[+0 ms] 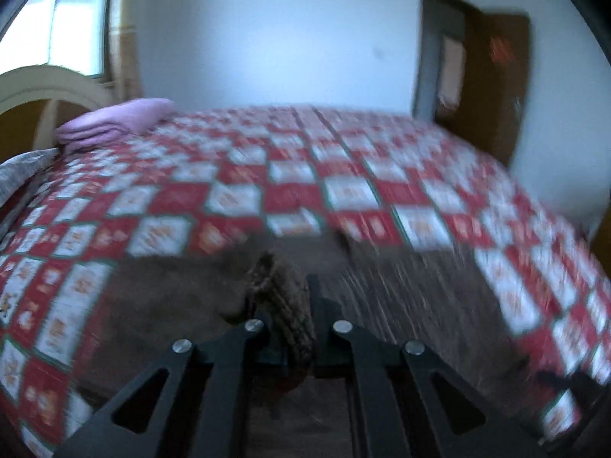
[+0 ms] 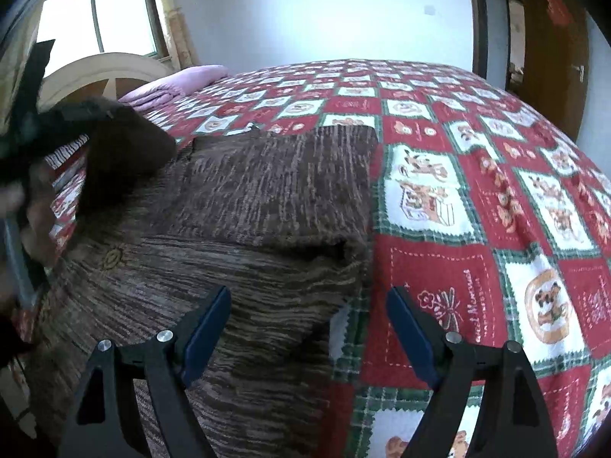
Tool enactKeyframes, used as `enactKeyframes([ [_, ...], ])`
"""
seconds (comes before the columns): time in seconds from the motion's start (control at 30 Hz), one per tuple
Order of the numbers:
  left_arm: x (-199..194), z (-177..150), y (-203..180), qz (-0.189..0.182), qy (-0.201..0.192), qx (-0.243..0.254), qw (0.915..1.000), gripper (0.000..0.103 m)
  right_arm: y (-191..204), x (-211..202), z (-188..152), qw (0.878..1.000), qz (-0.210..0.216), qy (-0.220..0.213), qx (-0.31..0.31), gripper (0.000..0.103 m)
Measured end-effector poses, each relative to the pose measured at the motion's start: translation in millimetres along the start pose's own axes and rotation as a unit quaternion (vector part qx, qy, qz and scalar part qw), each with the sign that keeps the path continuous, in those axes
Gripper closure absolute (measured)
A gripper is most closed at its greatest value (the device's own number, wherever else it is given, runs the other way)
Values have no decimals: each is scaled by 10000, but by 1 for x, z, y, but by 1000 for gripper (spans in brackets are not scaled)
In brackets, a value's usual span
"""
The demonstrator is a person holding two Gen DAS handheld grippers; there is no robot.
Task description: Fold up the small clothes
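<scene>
A brown striped knit garment (image 2: 248,198) lies spread on the checked quilt (image 2: 458,191). My right gripper (image 2: 309,292) hangs open just above the garment's near right edge, with nothing pressed between its blue pads. At the left of that view my left gripper (image 2: 91,114), with a hand (image 2: 34,206) behind it, holds a corner of the garment (image 2: 126,145) lifted off the bed. The left wrist view is smeared by motion. In it my left gripper (image 1: 286,297) is shut on a bunched fold of the brown knit (image 1: 278,286), and the rest of the garment (image 1: 382,286) lies below.
A folded lilac blanket (image 2: 175,84) rests at the head of the bed beside a cream arched headboard (image 2: 103,72). A window (image 2: 114,7) is behind it. A brown door (image 2: 553,57) stands open at the far right. The quilt drops away at the bed's right edge.
</scene>
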State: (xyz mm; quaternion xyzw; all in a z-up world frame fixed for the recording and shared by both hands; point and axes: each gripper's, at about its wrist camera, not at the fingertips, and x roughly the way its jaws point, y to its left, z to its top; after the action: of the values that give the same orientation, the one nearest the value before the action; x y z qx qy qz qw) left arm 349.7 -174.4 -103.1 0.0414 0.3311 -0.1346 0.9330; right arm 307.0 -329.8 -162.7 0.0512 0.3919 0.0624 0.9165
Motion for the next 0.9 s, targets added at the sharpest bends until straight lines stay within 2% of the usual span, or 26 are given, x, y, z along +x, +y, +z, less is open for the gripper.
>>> enactKeyframes([
  [0.03,6,-7,-9,33,115,166,9998,96,-1,2,-1,10000,-4,34,14,19],
  [0.1,13,-23,-26,34,295,502,9983,87,-1,5,-4,10000,-30,65,5,19],
  [0.17,13,-25,-35,68,493,714,9962,78,1,6,-5,9999,-80,50,-68,19],
  [0.2,10,-24,-35,27,470,731,9962,75,2,6,-6,9999,-105,42,-103,19],
  [0.23,3,-23,-33,-16,388,747,9964,65,3,6,-6,9998,-122,36,-137,19],
  [0.27,-5,-22,-32,-15,312,818,9962,48,3,6,-7,9998,-130,36,-154,19],
  [0.33,-25,-23,-26,-37,118,981,9951,26,4,7,-7,9997,-130,40,-185,19],
  [0.37,-36,-25,-20,12,-78,1081,9941,22,3,7,-7,9998,-106,30,-176,19],
  [0.43,-51,-29,-2,249,-315,1287,9909,20,2,5,-8,9999,-64,9,-141,19],
  [0.53,-50,-31,41,1044,-367,1432,9835,15,0,0,-6,9999,10,-87,-73,19],
  [0.6,-38,-29,80,1666,-184,1225,9782,15,4,-9,2,9998,123,-166,-8,19],
  [0.67,-26,-23,122,2060,75,761,9756,15,11,-19,14,9989,357,-297,26,19],
  [0.77,-9,-21,159,2064,499,168,9770,15,29,-16,39,9976,658,-231,42,19],
  [0.9,7,-35,166,1859,885,-109,9785,15,67,12,71,9955,942,28,-125,19],
])
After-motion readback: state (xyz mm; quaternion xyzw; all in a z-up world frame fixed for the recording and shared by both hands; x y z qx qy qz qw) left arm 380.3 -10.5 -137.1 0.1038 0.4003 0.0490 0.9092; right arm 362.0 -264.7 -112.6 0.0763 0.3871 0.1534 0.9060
